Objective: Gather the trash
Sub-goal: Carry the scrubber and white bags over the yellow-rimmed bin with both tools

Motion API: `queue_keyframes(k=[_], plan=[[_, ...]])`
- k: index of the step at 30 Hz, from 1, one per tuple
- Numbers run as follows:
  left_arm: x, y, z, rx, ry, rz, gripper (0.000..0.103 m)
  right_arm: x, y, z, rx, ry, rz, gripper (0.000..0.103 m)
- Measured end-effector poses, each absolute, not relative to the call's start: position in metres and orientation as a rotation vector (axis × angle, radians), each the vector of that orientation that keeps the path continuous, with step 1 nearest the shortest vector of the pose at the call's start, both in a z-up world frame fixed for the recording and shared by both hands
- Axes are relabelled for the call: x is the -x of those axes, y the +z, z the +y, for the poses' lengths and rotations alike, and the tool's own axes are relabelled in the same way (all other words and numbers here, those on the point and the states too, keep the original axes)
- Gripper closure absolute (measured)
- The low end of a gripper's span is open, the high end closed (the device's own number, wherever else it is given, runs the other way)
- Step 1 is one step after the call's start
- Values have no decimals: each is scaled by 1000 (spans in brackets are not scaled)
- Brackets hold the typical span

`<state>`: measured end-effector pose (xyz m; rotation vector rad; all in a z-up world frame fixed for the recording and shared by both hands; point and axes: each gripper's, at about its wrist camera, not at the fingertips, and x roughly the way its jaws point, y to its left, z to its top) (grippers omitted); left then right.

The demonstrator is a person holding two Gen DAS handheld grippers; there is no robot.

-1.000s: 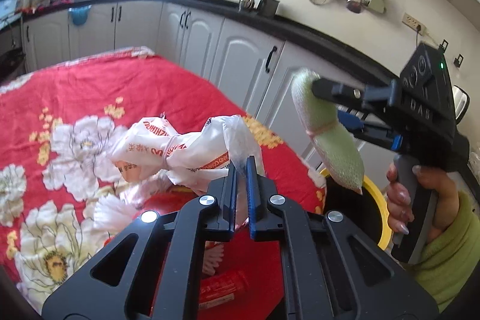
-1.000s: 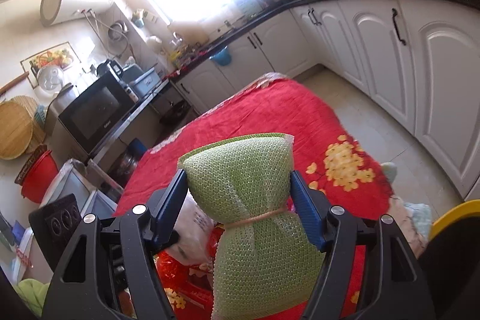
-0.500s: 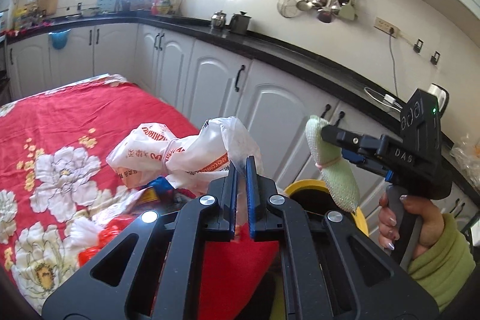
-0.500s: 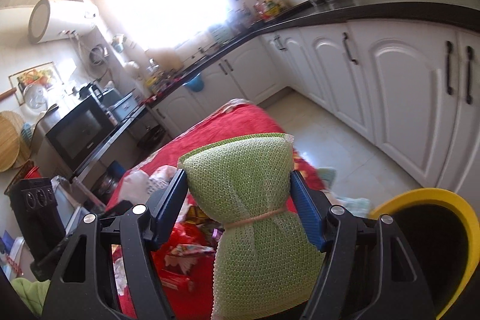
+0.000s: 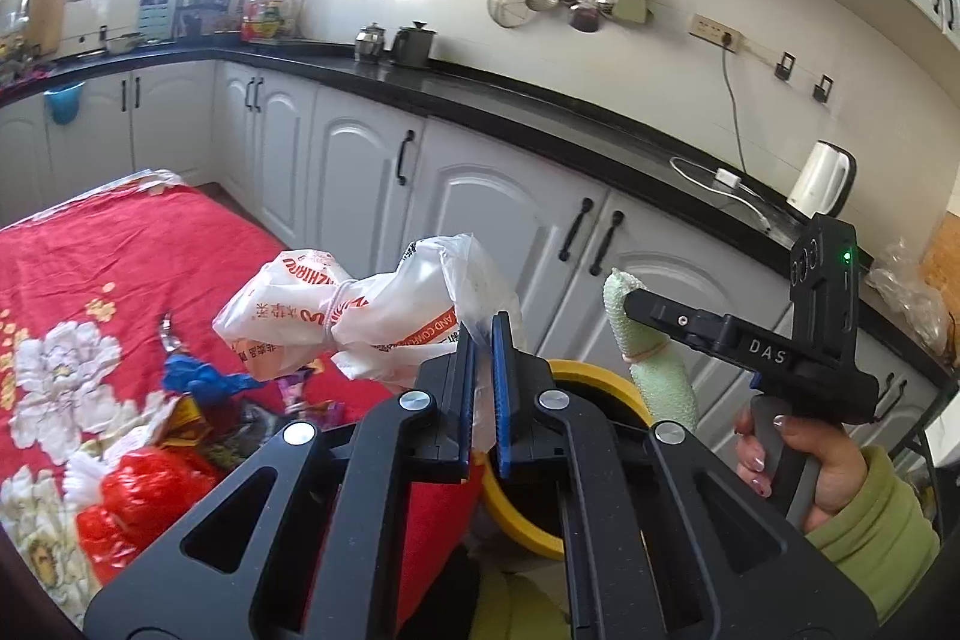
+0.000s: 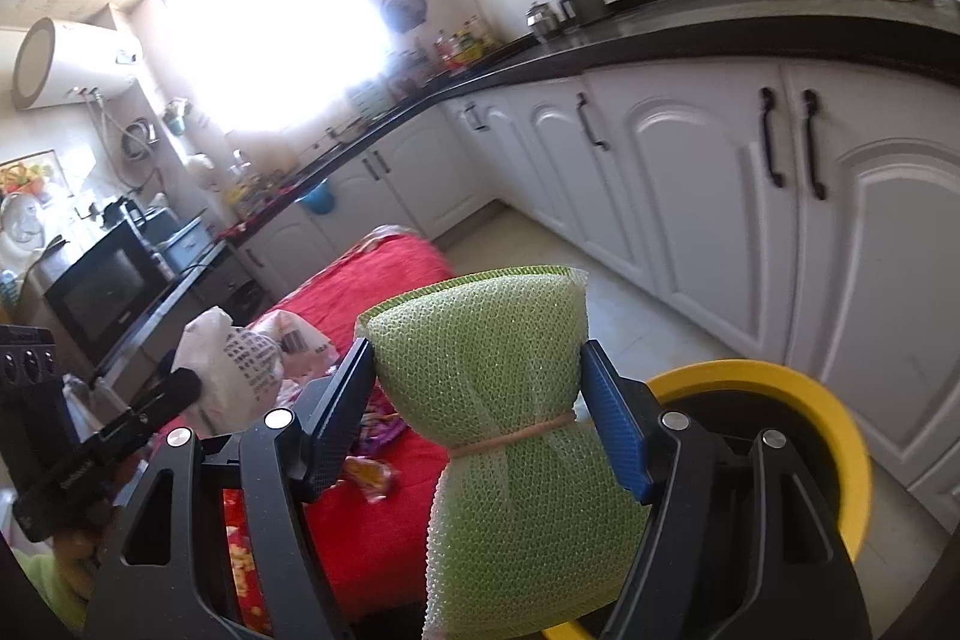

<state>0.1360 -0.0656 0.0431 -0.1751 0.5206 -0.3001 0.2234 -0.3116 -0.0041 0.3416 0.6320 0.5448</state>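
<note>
Right wrist view puts the yellow-rimmed bin [image 6: 840, 436] just to the lower right of the right gripper [image 6: 480, 418], near and below it, so this hand looks the nearer of the two to the drop. Its jaws stand fairly wide and press on both sides of a green mesh bundle [image 6: 498, 430], cinched at the waist by a rubber band, its long axis hanging down between the fingers and past them. From the left wrist view the bin [image 5: 600, 382] lies right behind and below the left gripper [image 5: 483, 388], with the right gripper [image 5: 672, 328] beside it holding the bundle [image 5: 654, 370] over the far rim. The left jaws are pressed together on the thin neck of a white printed plastic bag [image 5: 336, 322], whose tied bulk sticks out to the left, above the red floral tablecloth [image 5: 90, 256] where more wrappers [image 5: 198, 400] lie. Judging by this, both loads need only a short carry over the bin's mouth before release
</note>
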Motion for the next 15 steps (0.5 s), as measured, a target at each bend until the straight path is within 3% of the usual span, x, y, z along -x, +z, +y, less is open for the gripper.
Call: queue_keyframes(k=[15], plan=[[-146, 26, -124, 157, -474, 549, 101, -212, -25, -372, -392, 409, 625, 36]])
